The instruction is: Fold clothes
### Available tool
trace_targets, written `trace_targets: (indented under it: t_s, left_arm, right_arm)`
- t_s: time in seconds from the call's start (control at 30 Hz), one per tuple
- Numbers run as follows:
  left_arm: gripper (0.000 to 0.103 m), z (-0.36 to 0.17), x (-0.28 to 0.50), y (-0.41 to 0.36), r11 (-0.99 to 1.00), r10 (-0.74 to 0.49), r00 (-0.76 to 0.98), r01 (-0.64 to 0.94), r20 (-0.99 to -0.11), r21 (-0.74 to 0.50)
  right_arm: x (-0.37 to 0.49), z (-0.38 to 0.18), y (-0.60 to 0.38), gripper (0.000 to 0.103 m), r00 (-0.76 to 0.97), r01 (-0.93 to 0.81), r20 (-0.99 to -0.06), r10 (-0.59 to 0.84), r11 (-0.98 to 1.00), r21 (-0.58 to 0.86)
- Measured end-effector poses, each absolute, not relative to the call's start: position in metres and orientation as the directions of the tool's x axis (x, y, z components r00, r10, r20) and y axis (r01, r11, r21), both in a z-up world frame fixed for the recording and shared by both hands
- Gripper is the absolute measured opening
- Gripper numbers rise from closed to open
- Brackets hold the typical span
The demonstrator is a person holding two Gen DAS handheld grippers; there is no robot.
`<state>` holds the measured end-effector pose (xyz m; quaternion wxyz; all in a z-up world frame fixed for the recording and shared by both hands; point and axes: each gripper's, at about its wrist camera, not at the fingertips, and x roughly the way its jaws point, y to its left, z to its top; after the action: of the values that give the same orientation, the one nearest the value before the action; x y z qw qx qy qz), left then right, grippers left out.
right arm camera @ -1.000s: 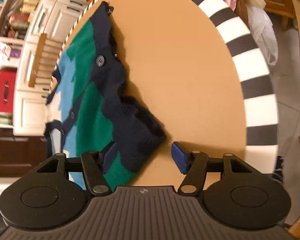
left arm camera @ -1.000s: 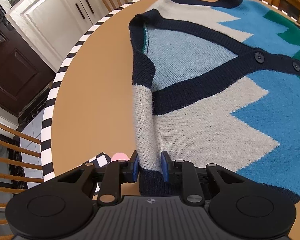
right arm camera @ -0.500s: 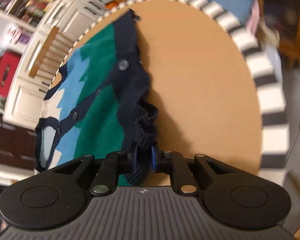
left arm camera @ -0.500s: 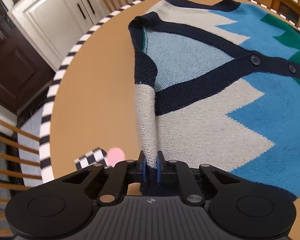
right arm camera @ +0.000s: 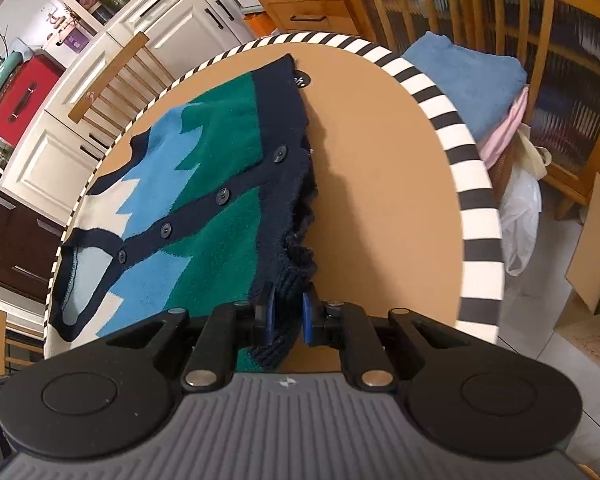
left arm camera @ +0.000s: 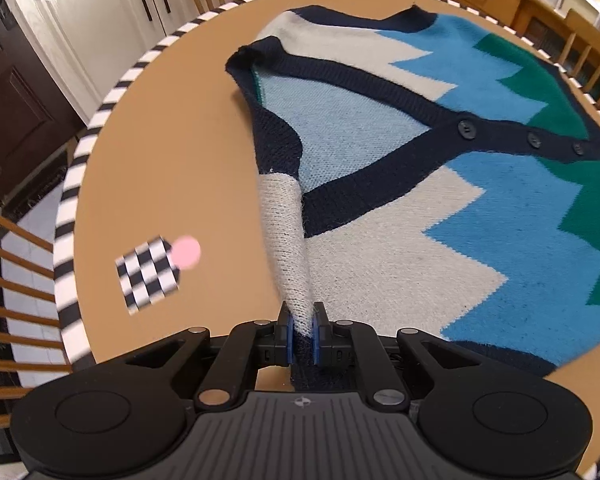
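A knitted cardigan [left arm camera: 439,184] in cream, blue, green and navy, buttoned, lies spread on the round tan table [left arm camera: 168,148]. My left gripper [left arm camera: 301,326] is shut on the cardigan's cream shoulder edge and lifts it into a taut ridge above the table. In the right wrist view the cardigan [right arm camera: 204,200] lies to the left. My right gripper [right arm camera: 287,312] is shut on its navy hem corner, which is bunched and raised off the table [right arm camera: 383,184].
The table has a black-and-white striped rim [right arm camera: 475,184]. A checkered marker with a pink dot [left arm camera: 156,272] lies left of my left gripper. Wooden chairs [left arm camera: 16,292] surround the table. Folded blue and pink clothes [right arm camera: 471,80] sit on a chair beyond the right rim.
Both grippers closed on the cardigan, the left on the shoulder edge, the right on the hem corner. Both have since lifted their edges off the table.
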<state>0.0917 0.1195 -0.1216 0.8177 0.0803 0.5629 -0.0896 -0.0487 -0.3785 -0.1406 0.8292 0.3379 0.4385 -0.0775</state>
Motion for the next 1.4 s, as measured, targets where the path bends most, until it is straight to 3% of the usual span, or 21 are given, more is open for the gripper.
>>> trace_targets:
  t_s: [0.33, 0.63, 0.83, 1.1, 1.4]
  left_arm:
    - [0.009, -0.115, 0.051, 0.162, 0.964, -0.264, 0.230, 0.040, -0.937, -0.262]
    - [0.009, -0.075, 0.093, 0.156, 0.950, -0.287, 0.264, -0.045, -0.921, -0.308]
    - [0.009, -0.062, 0.166, 0.156, 0.902, -0.303, 0.251, -0.236, -0.919, -0.362]
    - [0.009, -0.096, 0.277, 0.154, 0.799, -0.263, 0.242, -0.488, -0.934, -0.352]
    - [0.009, -0.118, 0.354, 0.146, 0.700, -0.244, 0.293, -0.607, -0.925, -0.377]
  right_arm:
    - [-0.082, -0.128, -0.398, 0.013, 0.592, 0.451, -0.770, 0.239, 0.693, 0.562]
    - [-0.028, -0.082, -0.403, 0.011, 0.635, 0.357, -0.699, 0.328, 0.678, 0.642]
    - [0.060, -0.055, -0.418, 0.006, 0.652, 0.298, -0.686, 0.322, 0.723, 0.623]
    - [0.179, -0.094, -0.446, 0.006, 0.571, 0.382, -0.790, 0.226, 0.778, 0.499]
    - [0.250, -0.125, -0.482, 0.006, 0.560, 0.482, -0.804, 0.201, 0.710, 0.514]
